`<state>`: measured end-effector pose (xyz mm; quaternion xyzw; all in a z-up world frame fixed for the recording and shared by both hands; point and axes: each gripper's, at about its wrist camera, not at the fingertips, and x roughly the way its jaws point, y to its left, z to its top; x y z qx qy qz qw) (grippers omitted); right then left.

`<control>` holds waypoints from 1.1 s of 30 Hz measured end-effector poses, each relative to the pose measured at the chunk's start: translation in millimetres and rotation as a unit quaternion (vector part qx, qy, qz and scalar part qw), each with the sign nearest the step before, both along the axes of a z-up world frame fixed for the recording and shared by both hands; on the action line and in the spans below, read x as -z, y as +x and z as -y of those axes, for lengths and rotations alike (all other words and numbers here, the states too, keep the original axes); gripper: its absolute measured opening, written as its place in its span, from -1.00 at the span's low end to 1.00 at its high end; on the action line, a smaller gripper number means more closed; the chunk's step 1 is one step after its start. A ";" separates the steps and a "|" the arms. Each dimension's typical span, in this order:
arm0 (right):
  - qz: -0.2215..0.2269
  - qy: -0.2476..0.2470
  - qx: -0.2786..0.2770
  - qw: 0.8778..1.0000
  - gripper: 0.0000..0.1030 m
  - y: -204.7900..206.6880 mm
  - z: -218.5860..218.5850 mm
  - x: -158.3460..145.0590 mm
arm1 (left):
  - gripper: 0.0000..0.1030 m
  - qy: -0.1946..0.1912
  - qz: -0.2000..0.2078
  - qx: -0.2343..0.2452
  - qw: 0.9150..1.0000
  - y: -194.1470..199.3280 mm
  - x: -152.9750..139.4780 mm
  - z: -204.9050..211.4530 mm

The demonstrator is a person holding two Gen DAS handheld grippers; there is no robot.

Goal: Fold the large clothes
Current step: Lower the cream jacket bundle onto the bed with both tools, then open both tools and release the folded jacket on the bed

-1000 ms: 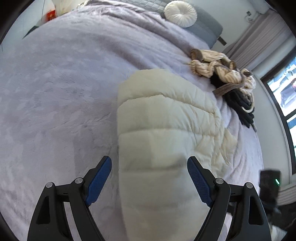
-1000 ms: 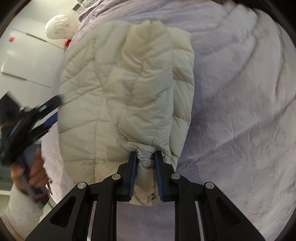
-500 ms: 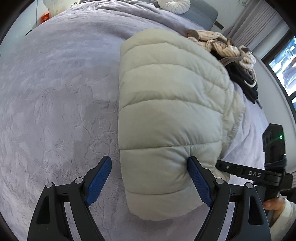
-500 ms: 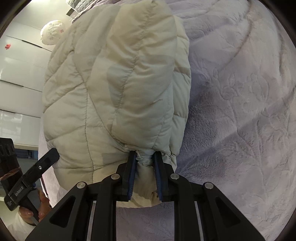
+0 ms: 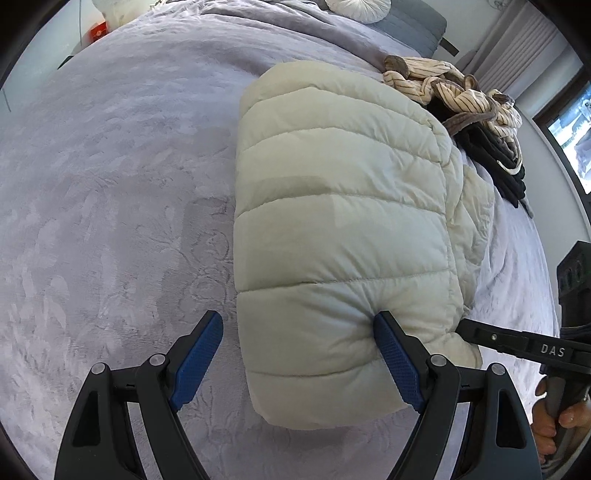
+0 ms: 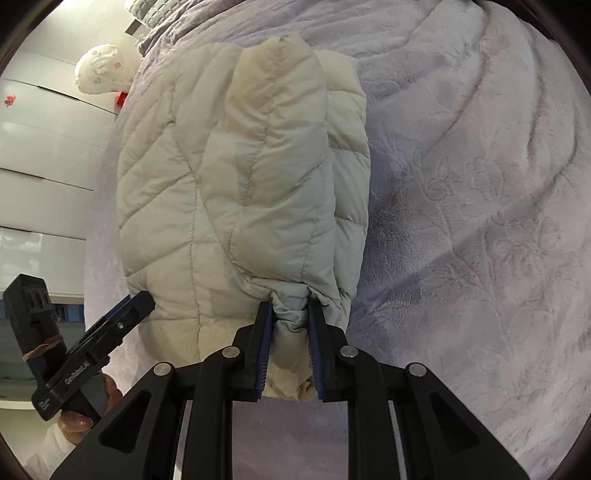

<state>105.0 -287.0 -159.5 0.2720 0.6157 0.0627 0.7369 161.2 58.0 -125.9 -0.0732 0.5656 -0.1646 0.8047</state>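
Observation:
A cream quilted puffer jacket lies folded on a lilac bedspread. My left gripper is open, its jaws wide apart, with the right blue pad pressing into the jacket's near end. In the right wrist view the jacket shows with a sleeve laid along its top. My right gripper is shut on a bunched fold at the near end of that sleeve. It also shows at the right of the left wrist view, by the jacket's near corner.
A pile of striped cream and black clothes lies beyond the jacket. A round white cushion sits at the head of the bed. White cupboards stand to the left. The bedspread stretches right.
The left gripper moved in closer, its pad now denting the jacket's near end. The right gripper stayed shut on the sleeve and drew back slightly, showing more of the jacket.

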 end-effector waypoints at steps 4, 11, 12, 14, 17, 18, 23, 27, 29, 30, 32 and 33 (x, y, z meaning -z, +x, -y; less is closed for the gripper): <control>0.001 0.003 -0.002 1.000 -0.56 -2.8 -1.7 -9.2 | 0.65 -0.002 -0.002 -0.009 1.000 -1.4 -7.8 -4.8; 0.001 0.001 -0.003 1.000 -0.55 1.3 -6.6 -29.3 | 0.65 0.003 0.001 -0.007 1.000 -8.9 -25.4 -8.6; 0.003 0.001 -0.004 1.000 -0.55 2.1 -7.5 -32.6 | 0.65 0.003 0.002 -0.007 1.000 -10.3 -27.8 -9.9; 0.006 0.001 -0.005 1.000 -0.55 2.9 -8.0 -37.4 | 0.65 0.003 0.001 -0.009 1.000 -12.8 -32.7 -11.5; 0.009 0.001 -0.005 1.000 -0.55 2.1 -9.1 -45.4 | 0.65 0.005 0.002 -0.010 1.000 -16.0 -37.8 -14.3; 0.010 0.001 -0.007 1.000 -0.55 2.5 -7.5 -44.2 | 0.65 0.007 0.002 -0.010 1.000 -16.2 -39.2 -14.8; 0.005 -0.004 -0.009 1.000 -0.55 -2.3 -10.8 -51.8 | 0.65 0.016 -0.003 -0.012 1.000 -19.8 -45.1 -15.2; 0.001 -0.007 -0.009 1.000 -0.55 -7.4 -17.3 -56.1 | 0.65 0.032 -0.009 -0.020 0.999 -25.6 -52.7 -18.2; -0.002 -0.017 -0.012 1.000 -0.55 -10.6 -20.0 -58.6 | 0.65 0.038 -0.013 -0.023 0.999 -29.2 -56.9 -19.5; -0.002 -0.020 -0.014 1.000 -0.55 -12.1 -21.8 -60.7 | 0.65 0.041 -0.013 -0.023 0.999 -31.2 -59.6 -20.0; -0.003 -0.025 -0.017 1.000 -0.55 -14.6 -24.5 -65.0 | 0.65 0.047 -0.012 -0.023 0.999 -35.0 -64.8 -20.5; -0.003 -0.029 -0.019 0.999 -0.55 -16.0 -26.0 -68.0 | 0.65 0.050 -0.012 -0.022 0.998 -37.4 -67.5 -21.0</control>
